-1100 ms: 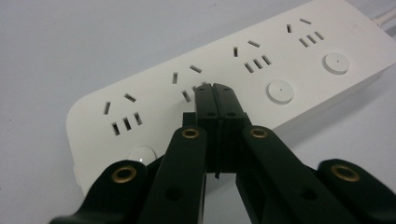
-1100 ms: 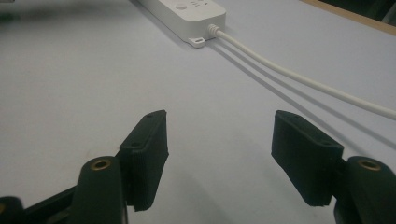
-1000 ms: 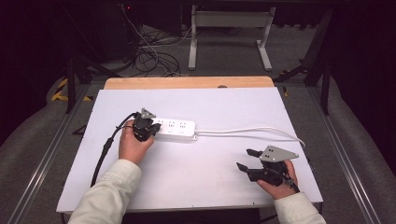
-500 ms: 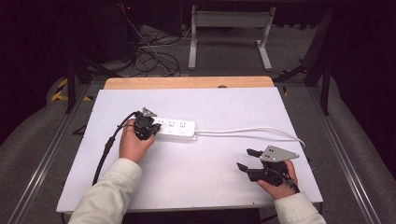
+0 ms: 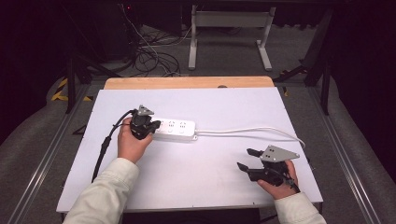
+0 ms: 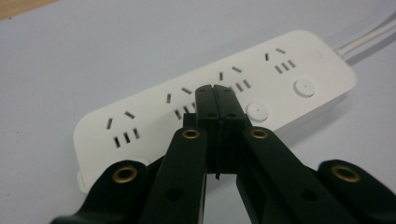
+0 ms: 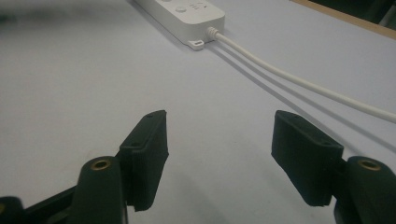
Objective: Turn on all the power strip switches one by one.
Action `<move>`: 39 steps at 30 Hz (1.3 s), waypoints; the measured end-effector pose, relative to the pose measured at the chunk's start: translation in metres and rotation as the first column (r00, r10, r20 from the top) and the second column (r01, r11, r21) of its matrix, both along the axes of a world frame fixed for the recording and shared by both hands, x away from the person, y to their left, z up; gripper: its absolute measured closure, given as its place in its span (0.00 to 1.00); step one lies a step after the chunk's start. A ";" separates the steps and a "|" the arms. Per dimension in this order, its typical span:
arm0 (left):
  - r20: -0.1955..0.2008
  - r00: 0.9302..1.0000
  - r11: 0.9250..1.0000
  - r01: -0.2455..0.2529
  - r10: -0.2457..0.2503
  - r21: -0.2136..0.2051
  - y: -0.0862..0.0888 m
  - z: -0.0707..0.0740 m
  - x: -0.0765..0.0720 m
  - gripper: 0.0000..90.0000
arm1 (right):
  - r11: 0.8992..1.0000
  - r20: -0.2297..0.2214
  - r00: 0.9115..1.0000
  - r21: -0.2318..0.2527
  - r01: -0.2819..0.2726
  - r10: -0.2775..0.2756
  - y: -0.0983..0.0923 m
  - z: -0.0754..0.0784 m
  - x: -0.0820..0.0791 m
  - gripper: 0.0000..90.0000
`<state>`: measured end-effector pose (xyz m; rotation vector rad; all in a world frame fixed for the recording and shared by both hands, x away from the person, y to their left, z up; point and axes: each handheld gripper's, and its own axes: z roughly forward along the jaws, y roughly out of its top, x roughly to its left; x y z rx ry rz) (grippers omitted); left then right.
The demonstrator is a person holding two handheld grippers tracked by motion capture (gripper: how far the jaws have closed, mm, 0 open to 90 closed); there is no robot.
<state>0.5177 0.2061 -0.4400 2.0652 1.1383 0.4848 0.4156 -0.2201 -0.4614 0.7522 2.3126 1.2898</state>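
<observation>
A white power strip (image 5: 175, 129) lies flat on the white table top, its white cord (image 5: 252, 129) running right toward the table edge. My left gripper (image 5: 154, 125) is at the strip's left end. In the left gripper view its jaws are shut together with nothing between them, and the left gripper (image 6: 215, 100) hovers over or touches the power strip (image 6: 280, 79) among the sockets and round buttons; which one I cannot tell. My right gripper (image 5: 243, 158) rests near the front right corner, apart from the strip. The right gripper (image 7: 219, 140) is open over bare table, with the power strip (image 7: 187, 11) and cord (image 7: 299, 81) farther ahead.
The white table top (image 5: 210, 186) has a wooden strip (image 5: 187, 82) along its far edge. The left gripper's black cable (image 5: 105, 144) trails off the front left. Beyond the table, on the floor, are tangled cables (image 5: 154, 56) and a metal stand (image 5: 229, 28).
</observation>
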 end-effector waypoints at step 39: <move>-0.012 0.998 0.998 0.055 -0.056 -0.013 -0.033 -0.001 0.002 1.00 | 1.000 -0.002 1.000 0.004 -0.005 0.005 0.000 0.000 0.000 0.40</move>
